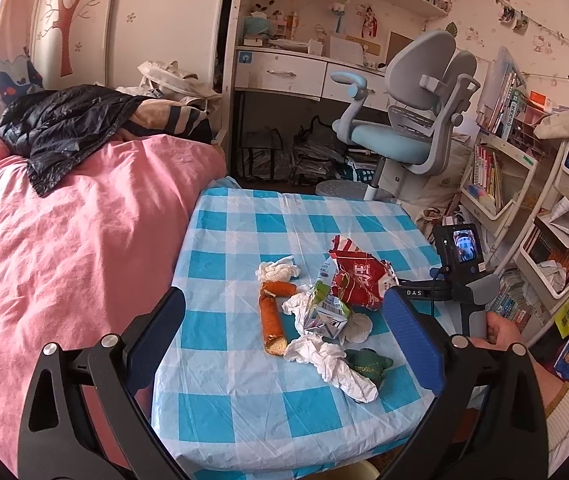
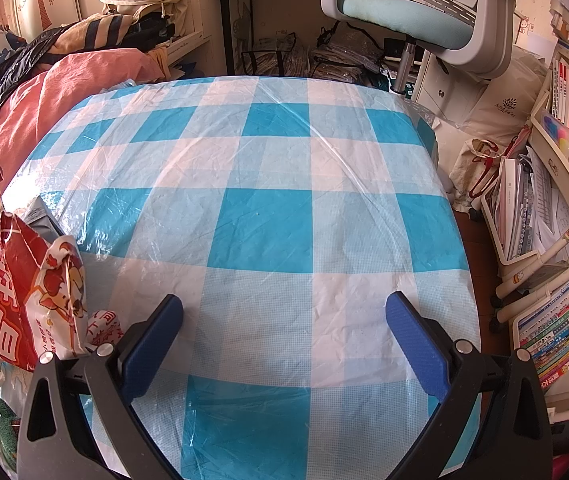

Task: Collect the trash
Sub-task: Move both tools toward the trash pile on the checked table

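Observation:
A pile of trash lies on the blue-checked table [image 1: 244, 400]: a red snack bag [image 1: 358, 280], a crushed drink carton [image 1: 326, 314], crumpled white tissues [image 1: 332, 364], a broken orange bread stick [image 1: 270, 320] and a green wrapper [image 1: 368, 364]. My left gripper [image 1: 284, 320] is open above the near side of the pile and holds nothing. My right gripper [image 2: 284, 320] is open and empty over bare tablecloth [image 2: 268, 208], with the red snack bag [image 2: 16, 292] at its left. The right tool's body [image 1: 460, 264] shows at the table's right edge in the left wrist view.
A bed with a pink cover [image 1: 64, 240] adjoins the table's left side. A grey and blue desk chair [image 1: 408, 120] stands beyond the far edge in front of a desk. Bookshelves [image 2: 556, 200] crowd the right side.

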The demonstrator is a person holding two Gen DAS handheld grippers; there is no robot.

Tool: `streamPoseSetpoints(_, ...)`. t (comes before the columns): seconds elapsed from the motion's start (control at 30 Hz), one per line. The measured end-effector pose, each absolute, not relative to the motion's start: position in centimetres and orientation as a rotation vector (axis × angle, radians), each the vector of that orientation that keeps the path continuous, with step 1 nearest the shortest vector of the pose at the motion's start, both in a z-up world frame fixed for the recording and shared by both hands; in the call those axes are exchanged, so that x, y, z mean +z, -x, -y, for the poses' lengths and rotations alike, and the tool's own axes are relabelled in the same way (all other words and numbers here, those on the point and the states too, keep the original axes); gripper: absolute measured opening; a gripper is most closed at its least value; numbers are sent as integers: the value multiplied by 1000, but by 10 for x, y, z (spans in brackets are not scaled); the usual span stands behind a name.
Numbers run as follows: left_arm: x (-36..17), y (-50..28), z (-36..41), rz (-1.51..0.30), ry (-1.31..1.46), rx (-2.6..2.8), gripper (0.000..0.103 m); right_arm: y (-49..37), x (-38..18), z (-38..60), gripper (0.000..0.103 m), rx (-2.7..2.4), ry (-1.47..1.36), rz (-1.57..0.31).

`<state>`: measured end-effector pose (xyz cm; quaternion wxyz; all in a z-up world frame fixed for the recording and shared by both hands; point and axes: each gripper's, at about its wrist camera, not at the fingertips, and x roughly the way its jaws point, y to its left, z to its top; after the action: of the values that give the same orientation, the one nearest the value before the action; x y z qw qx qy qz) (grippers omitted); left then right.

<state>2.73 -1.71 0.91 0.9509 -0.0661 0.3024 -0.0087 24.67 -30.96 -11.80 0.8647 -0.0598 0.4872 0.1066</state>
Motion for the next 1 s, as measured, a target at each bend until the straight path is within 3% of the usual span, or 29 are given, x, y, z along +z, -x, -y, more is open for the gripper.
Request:
streamPoseSetpoints(0.63, -6, -38, 9, -654, 135, 56, 96, -221, -107, 316, 97, 270, 69, -1137)
streamPoseSetpoints(0.73, -13, -39, -4, -665, 166, 102, 96, -198, -72, 319, 97, 195, 109, -1004)
streamPoseSetpoints(0.87, -21, -37, -25, -673, 214, 199, 96, -127, 14, 319, 97, 221, 111, -550)
streamPoseSetpoints(0.93, -23, -36, -30, -668, 208, 238, 96, -94, 23, 318, 97, 281, 91, -455)
streamPoseSetpoints(1.0, -27, -36, -30, -673, 193, 256, 96, -76, 16, 310, 97, 371, 107, -517)
